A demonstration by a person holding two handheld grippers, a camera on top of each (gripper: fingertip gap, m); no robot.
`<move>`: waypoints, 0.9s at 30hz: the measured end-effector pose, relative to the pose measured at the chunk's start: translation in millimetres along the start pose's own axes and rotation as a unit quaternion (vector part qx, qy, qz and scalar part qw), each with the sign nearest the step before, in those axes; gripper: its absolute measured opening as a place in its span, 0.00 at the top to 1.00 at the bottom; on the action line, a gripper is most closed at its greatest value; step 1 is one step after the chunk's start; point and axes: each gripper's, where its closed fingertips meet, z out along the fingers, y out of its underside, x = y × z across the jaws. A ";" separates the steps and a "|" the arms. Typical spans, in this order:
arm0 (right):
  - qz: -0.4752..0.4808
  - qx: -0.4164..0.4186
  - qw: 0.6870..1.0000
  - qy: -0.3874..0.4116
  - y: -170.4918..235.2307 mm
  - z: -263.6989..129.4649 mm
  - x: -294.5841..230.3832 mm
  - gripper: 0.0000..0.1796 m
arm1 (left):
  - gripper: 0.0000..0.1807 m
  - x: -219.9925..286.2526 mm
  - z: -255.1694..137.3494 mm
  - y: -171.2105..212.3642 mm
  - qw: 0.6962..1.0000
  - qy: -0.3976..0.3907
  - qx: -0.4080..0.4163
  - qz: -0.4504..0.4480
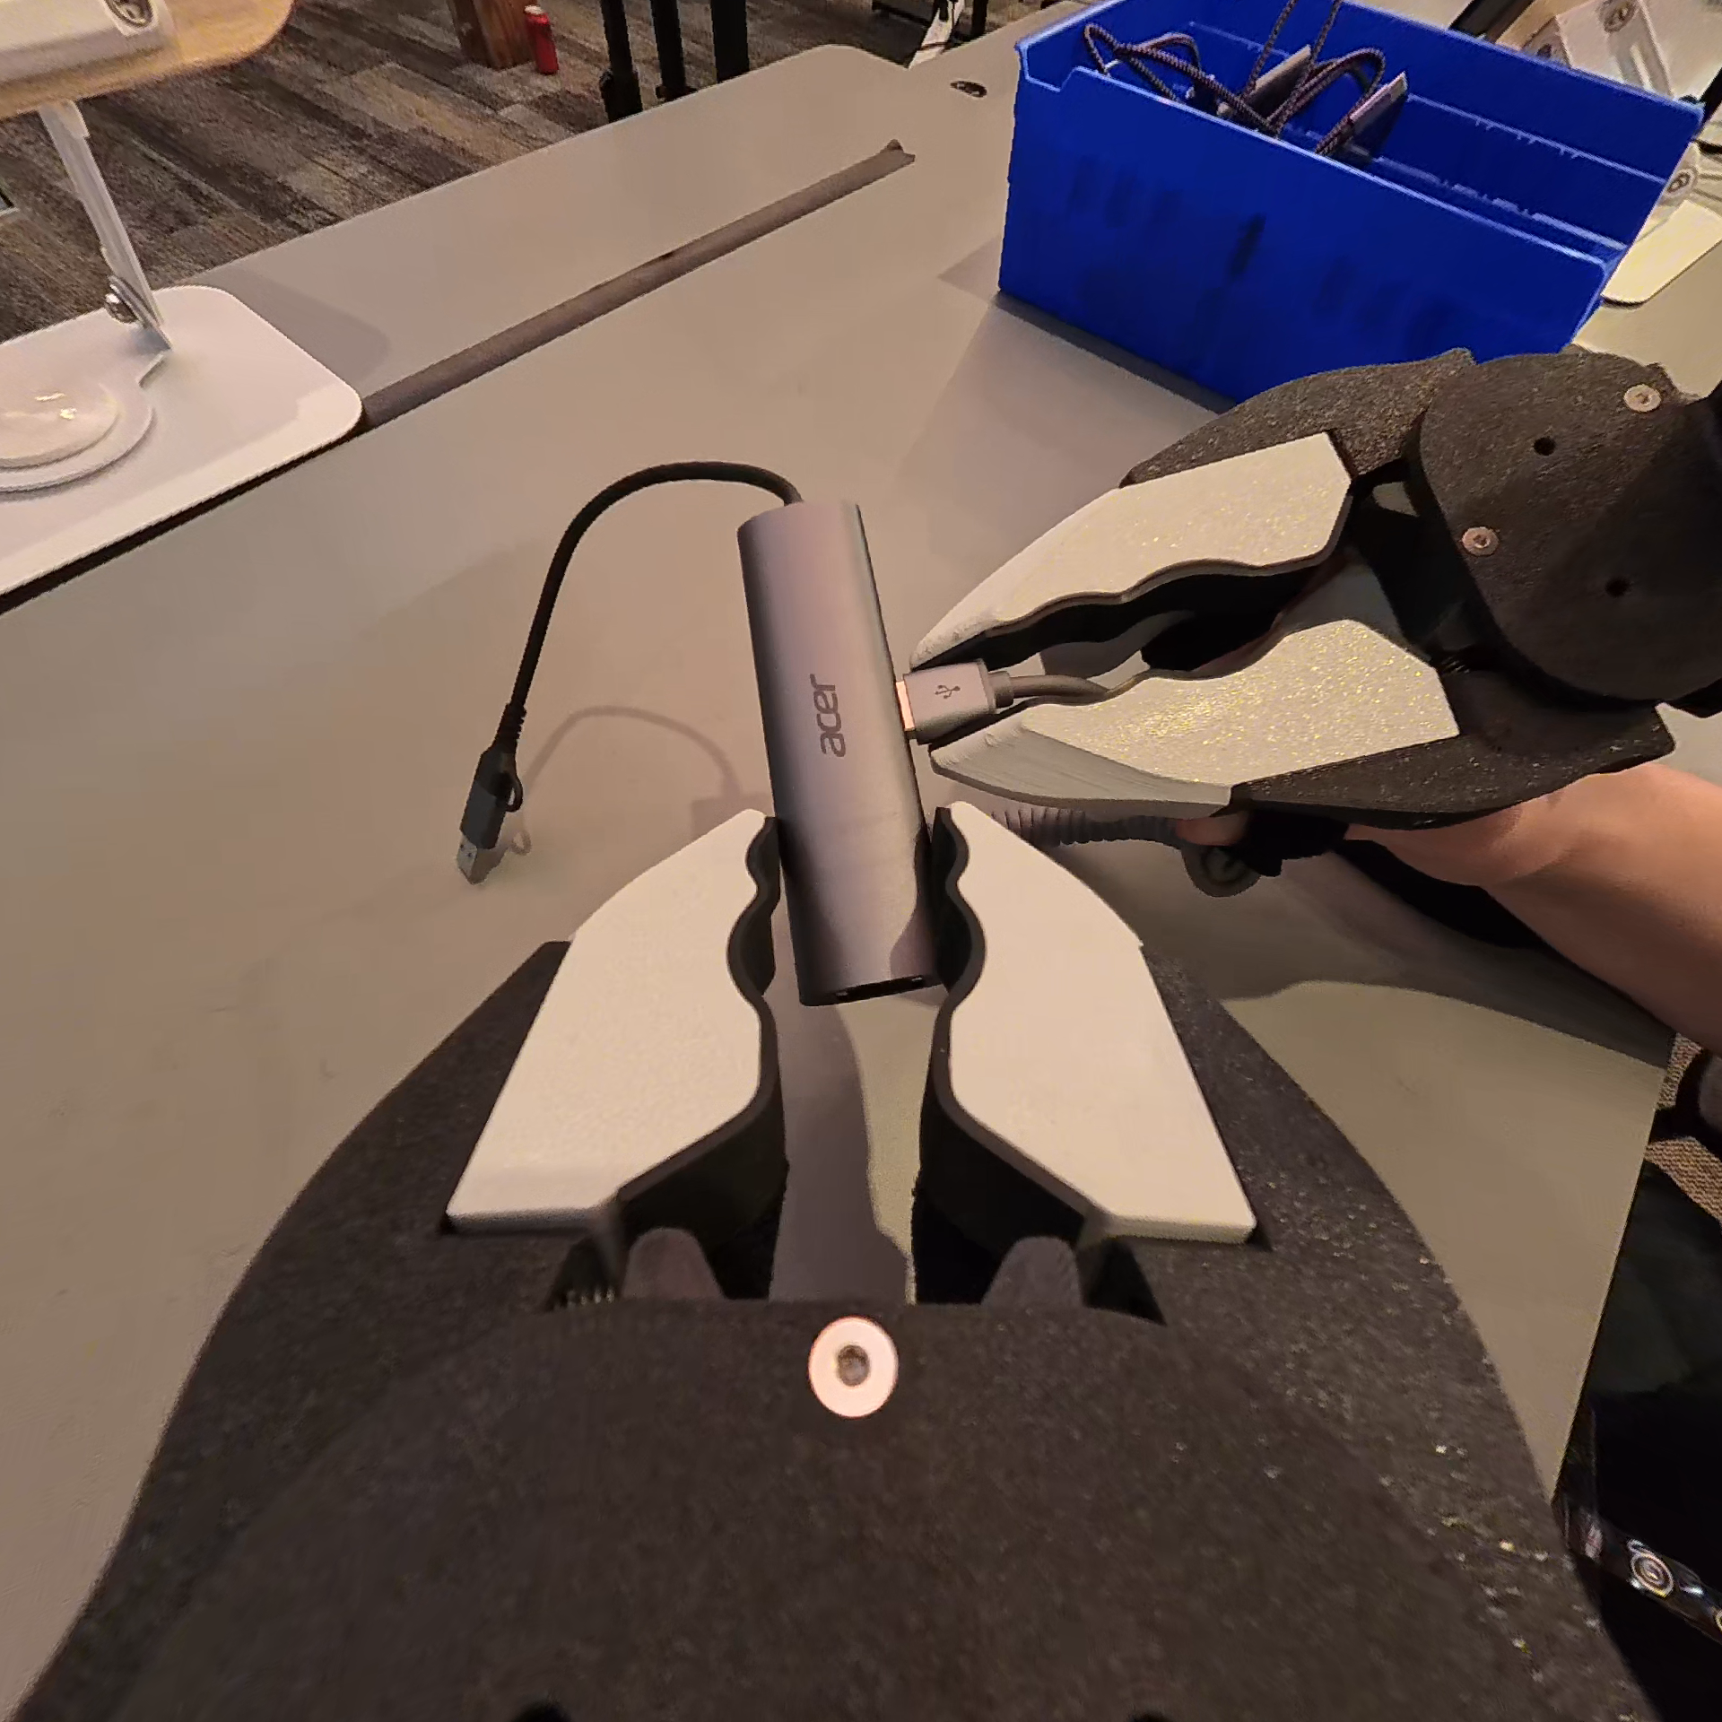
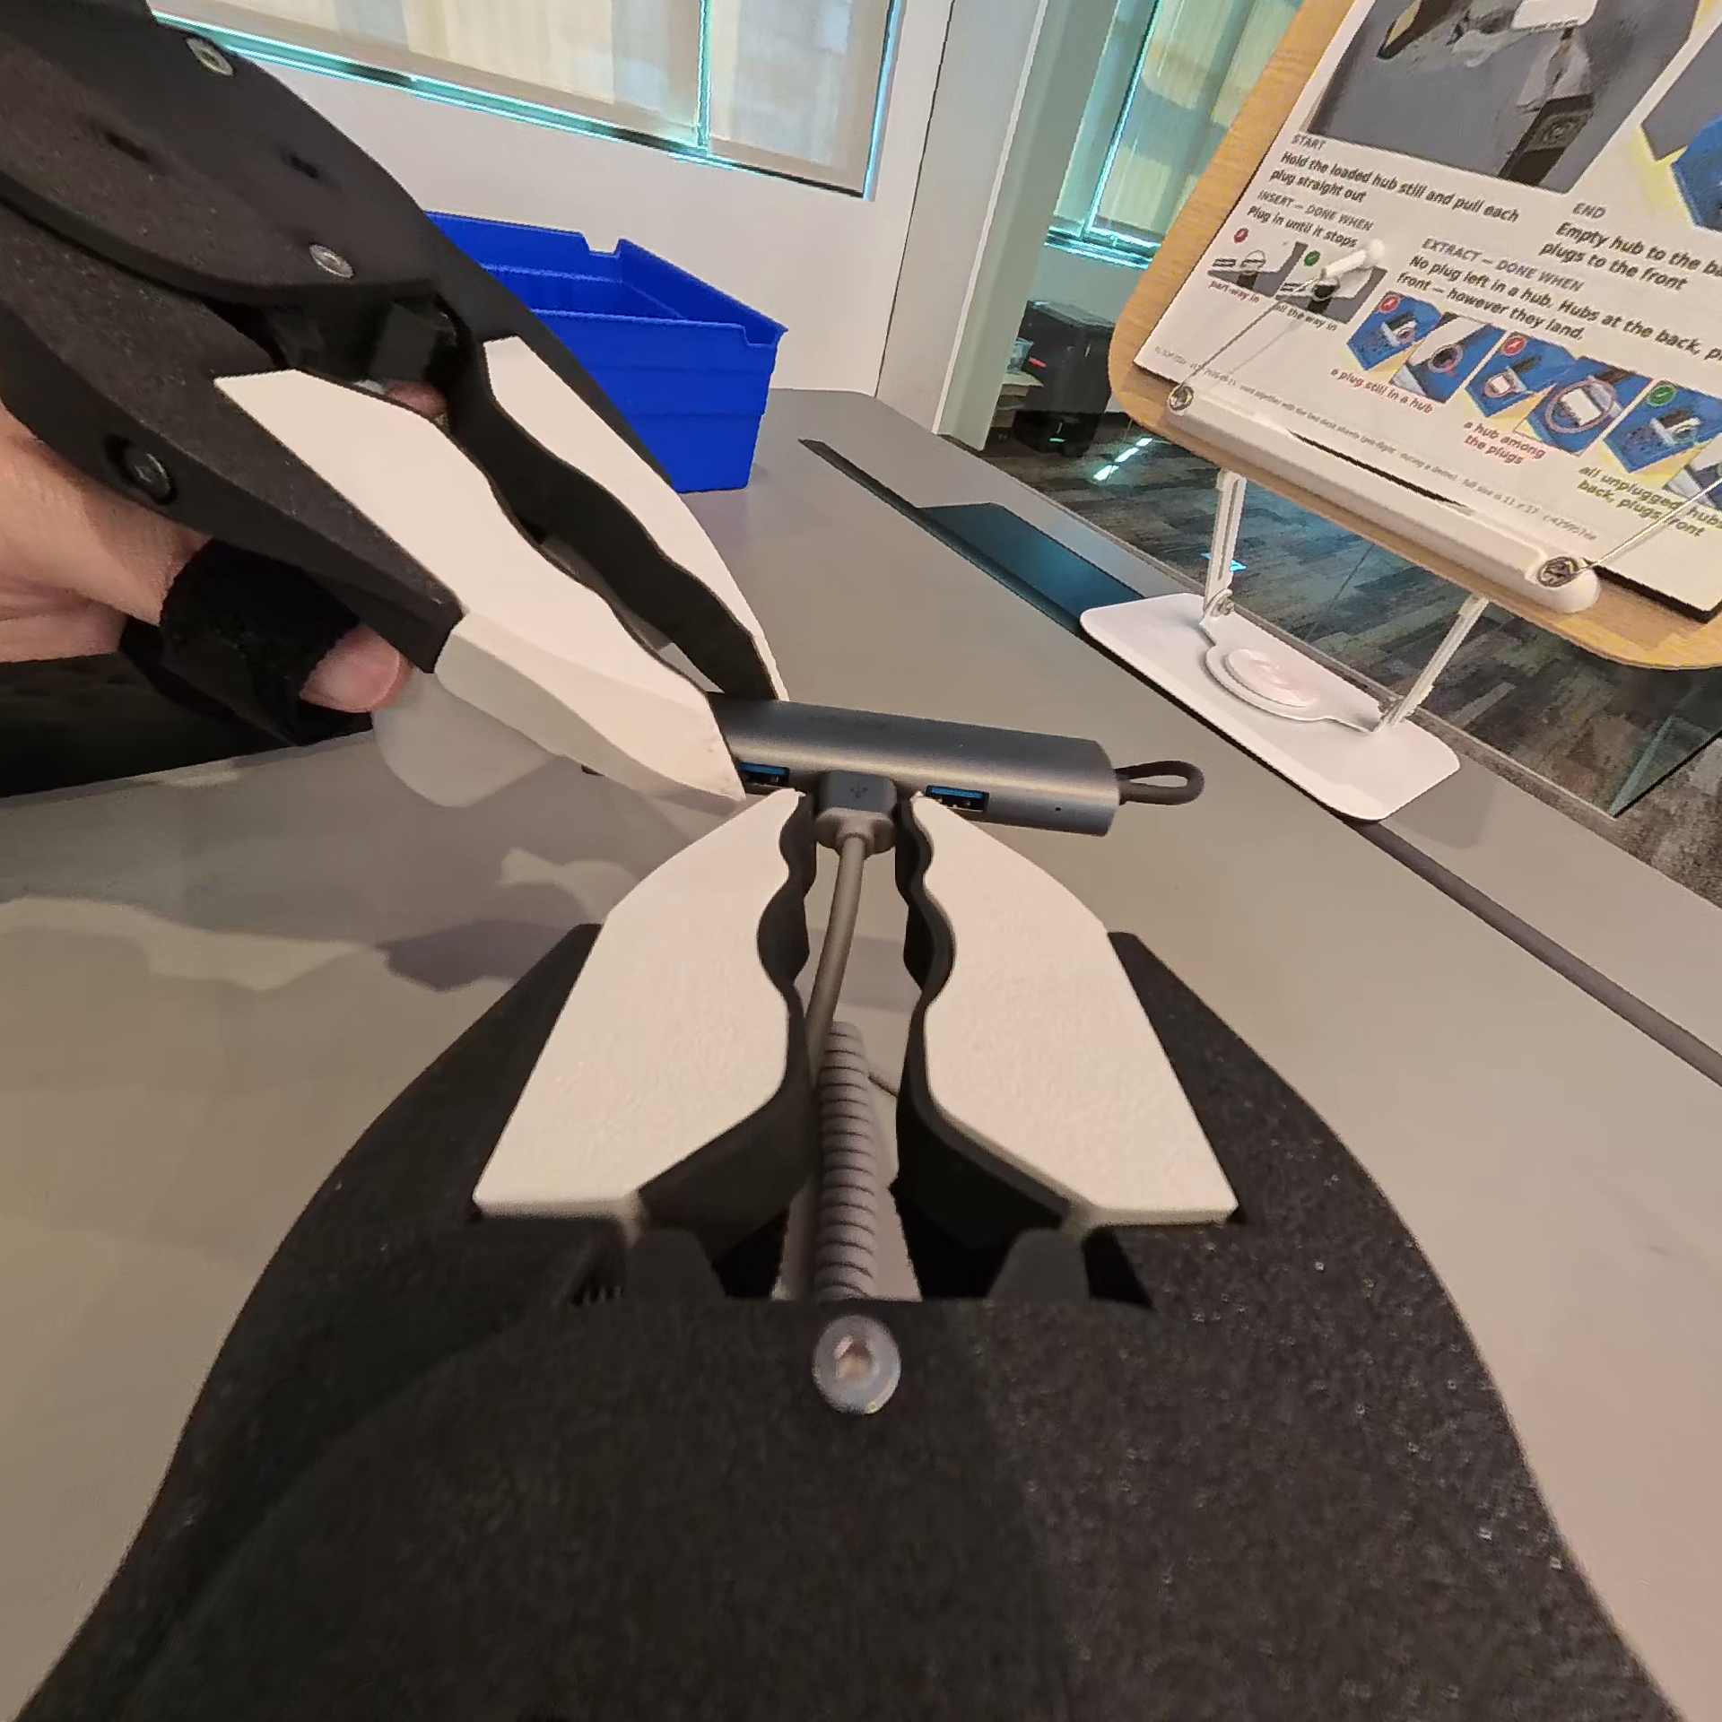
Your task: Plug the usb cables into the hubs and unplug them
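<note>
2 tongs (image 1: pixel 850 820) (image 2: pixel 853 801) hide the hub's (image 1: pixel 834 708) near end and plug (image 1: pixel 950 701) sides.

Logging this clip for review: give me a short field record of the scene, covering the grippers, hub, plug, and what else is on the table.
left gripper: shut on hub, at its near end
hub: grey bar, held above the table
hub lead: black, hanging free, its plug unconnected
right gripper: shut on plug
plug: grey USB, in hub's side port; some metal shows, so maybe not fully seated
free ports: blue, either side of the plug
cable: ribbed grey, running back between the fingers
bin: blue, far right, holding more cables
stand: white, holding an instruction sheet
</note>
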 end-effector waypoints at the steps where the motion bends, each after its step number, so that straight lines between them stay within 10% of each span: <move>1: 0.001 0.004 1.000 0.006 -0.8 0.3 1.3 0.91 | 0.83 -0.7 0.1 -1.2 1.000 0.000 0.006 -0.005; 18: 0.068 0.048 0.997 0.007 -7.7 -5.5 16.4 0.86 | 0.83 -13.3 -1.3 -2.8 0.998 -0.021 0.052 -0.030; 27: -0.140 -0.001 0.989 -0.037 0.5 -14.5 16.2 0.81 | 0.84 -6.2 -7.6 3.0 0.999 0.001 0.039 -0.024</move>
